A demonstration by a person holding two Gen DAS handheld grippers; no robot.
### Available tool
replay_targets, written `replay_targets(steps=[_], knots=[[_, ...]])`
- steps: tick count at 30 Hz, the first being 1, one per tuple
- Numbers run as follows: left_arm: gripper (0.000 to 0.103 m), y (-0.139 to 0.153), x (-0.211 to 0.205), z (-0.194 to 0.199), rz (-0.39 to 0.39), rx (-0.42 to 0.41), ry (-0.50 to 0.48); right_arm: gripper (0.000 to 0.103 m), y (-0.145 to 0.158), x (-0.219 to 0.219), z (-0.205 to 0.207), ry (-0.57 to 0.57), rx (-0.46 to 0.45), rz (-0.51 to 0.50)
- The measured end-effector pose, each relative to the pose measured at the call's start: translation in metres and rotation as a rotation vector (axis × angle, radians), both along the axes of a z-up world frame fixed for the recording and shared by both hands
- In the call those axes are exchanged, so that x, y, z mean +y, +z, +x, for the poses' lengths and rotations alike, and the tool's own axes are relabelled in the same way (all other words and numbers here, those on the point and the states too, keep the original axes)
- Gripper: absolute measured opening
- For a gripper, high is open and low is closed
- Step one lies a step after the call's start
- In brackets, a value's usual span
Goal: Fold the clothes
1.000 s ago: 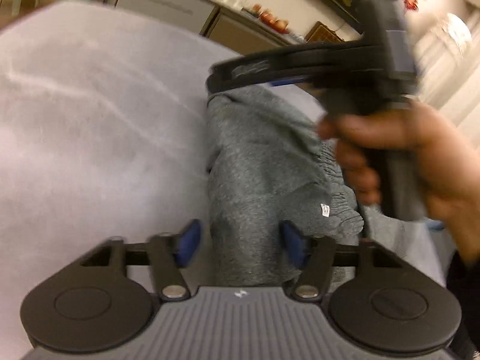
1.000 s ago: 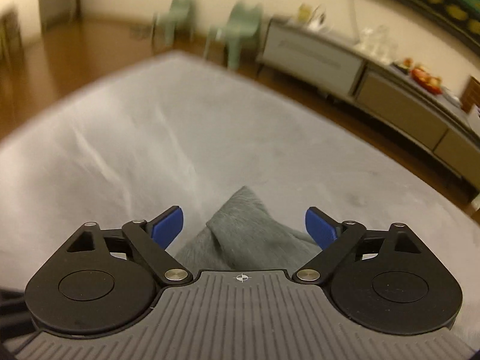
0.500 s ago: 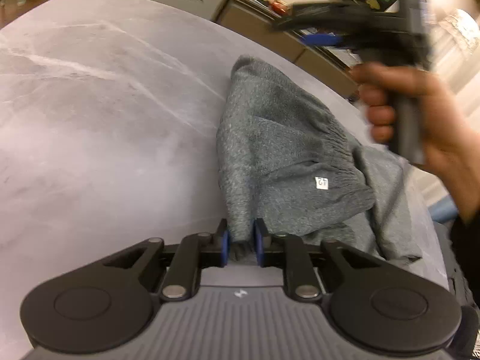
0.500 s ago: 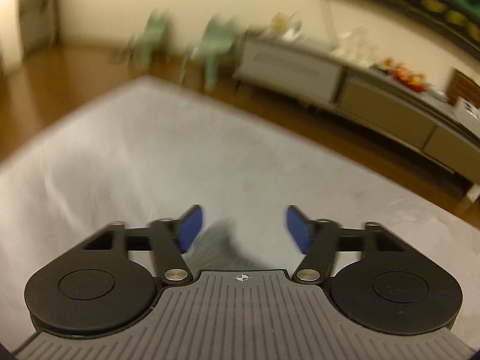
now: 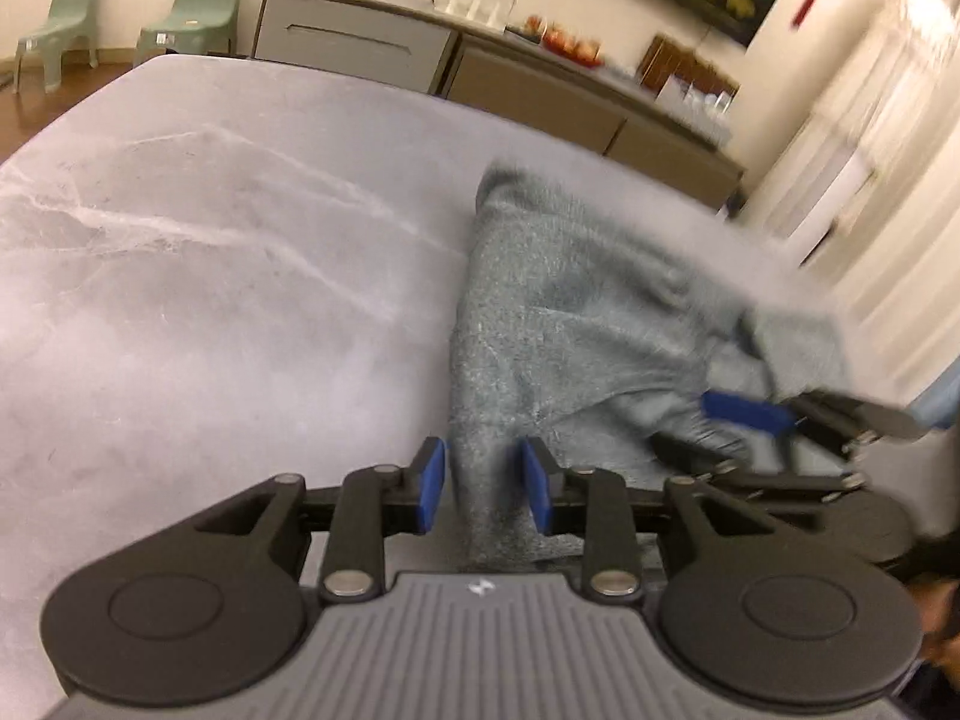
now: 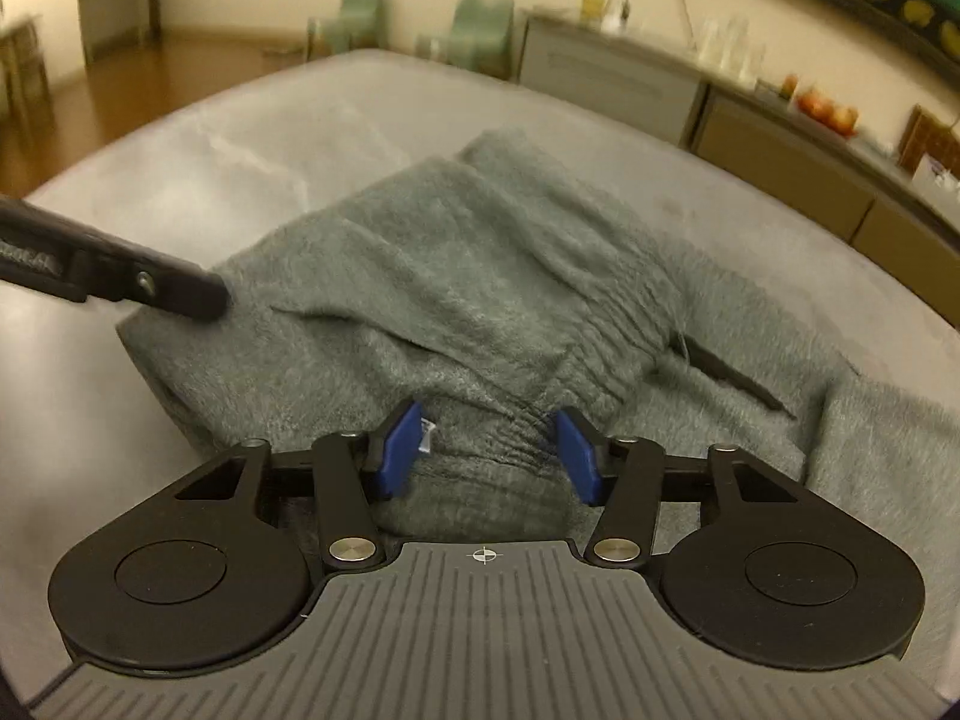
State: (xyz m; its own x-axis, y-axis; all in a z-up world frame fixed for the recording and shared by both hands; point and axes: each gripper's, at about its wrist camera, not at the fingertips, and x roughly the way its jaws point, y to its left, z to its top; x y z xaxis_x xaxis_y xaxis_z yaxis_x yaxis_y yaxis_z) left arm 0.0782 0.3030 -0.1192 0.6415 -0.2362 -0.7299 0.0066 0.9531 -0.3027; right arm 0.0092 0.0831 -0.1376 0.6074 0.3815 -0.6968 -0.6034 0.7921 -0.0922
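Grey sweatpants (image 5: 570, 312) lie crumpled on the right part of the grey marbled table (image 5: 210, 300). My left gripper (image 5: 483, 483) is open at the garment's near left edge, and a fold of cloth stands between its blue pads (image 5: 432, 483). In the right wrist view the sweatpants (image 6: 468, 276) fill the middle. My right gripper (image 6: 487, 459) is open and low over the elastic waistband (image 6: 606, 354), with bunched cloth and a small white label between its fingers. The right gripper (image 5: 750, 414) shows blurred at the garment's right side. A left finger (image 6: 150, 285) touches the cloth's left end.
A long grey sideboard (image 5: 360, 42) with glasses and fruit runs behind the table. Two green chairs (image 5: 198, 0) stand at the back left on a wooden floor. The table's left half is bare. Its far edge (image 6: 420, 57) curves behind the garment.
My left gripper shut on the garment's edge, then opened again. My right gripper came down from above the garment to its waistband, still open.
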Motion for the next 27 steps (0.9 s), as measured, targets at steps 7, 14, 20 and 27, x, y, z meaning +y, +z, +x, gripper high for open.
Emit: replay_targets(steps=[7, 14, 20, 27], knots=[[0.061, 0.026, 0.014, 0.058, -0.021, -0.060, 0.004, 0.062, 0.010, -0.008, 0.000, 0.071, 0.035, 0.004], [0.063, -0.001, 0.014, 0.167, -0.080, 0.103, -0.119, 0.064, 0.002, -0.023, -0.003, 0.116, 0.030, 0.041], [0.046, -0.016, 0.020, 0.212, -0.152, 0.077, -0.046, 0.073, -0.001, -0.032, 0.004, 0.147, 0.038, 0.068], [0.042, 0.016, 0.042, 0.190, -0.127, -0.023, 0.065, 0.081, 0.000, -0.070, 0.025, 0.010, 0.145, 0.234]])
